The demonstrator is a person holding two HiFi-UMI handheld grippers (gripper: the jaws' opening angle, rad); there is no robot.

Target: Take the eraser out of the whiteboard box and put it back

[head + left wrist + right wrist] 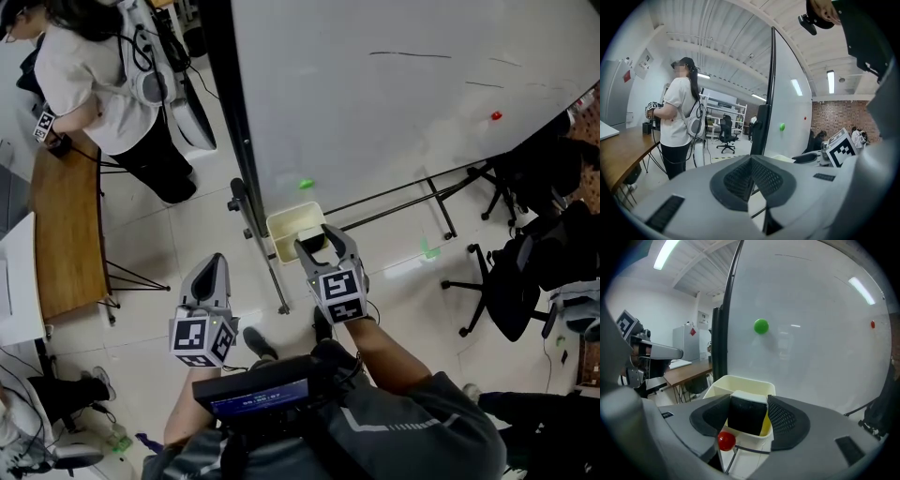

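Right tool wide open (eraser between), in box

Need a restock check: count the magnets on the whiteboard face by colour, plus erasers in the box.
green magnet: 1
red magnet: 1
eraser: 1
total: 3

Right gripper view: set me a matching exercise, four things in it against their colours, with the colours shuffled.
Things:
1. eraser
2. box
3. round magnet on the whiteboard
4. small ball below the box's front

Colours:
A. green
B. red
C. black with a white top
D. cream

Pairs: 1-C; 2-D; 3-A; 4-B
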